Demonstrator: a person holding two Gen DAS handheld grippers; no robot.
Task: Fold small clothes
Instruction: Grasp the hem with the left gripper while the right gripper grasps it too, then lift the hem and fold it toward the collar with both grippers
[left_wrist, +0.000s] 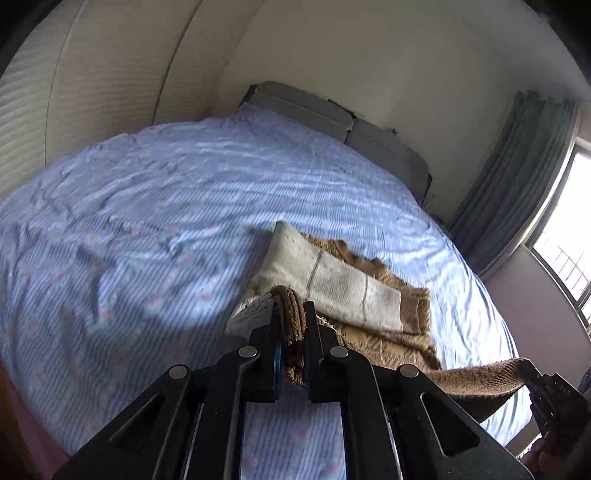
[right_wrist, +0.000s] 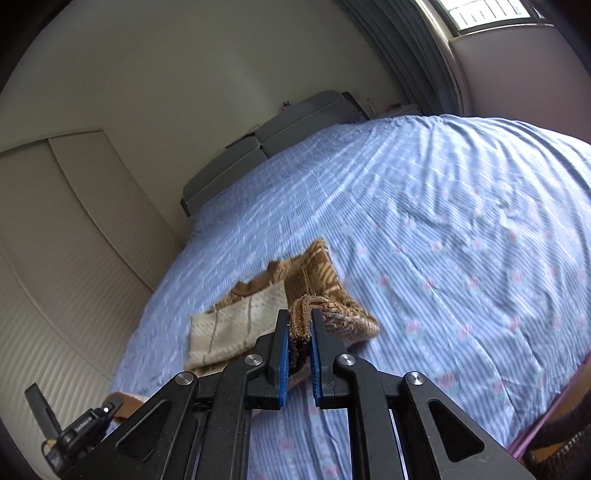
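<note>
Both tongs, left (left_wrist: 293, 325) and right (right_wrist: 300, 332), pinch the brown garment's (left_wrist: 391, 343) hem above the bed (left_wrist: 147, 221).

The left gripper (left_wrist: 293, 314) tilts down and away from its camera, its two black fingers drawn close together and pinching a thick bunch of brown knit between the blue pads. The right gripper (right_wrist: 300, 319) points the same way, jaws likewise clamped on a fold of the same brown fabric. At the lower right edge of the left view, what seems a bare hand (left_wrist: 543, 456) shows, blurred.
</note>
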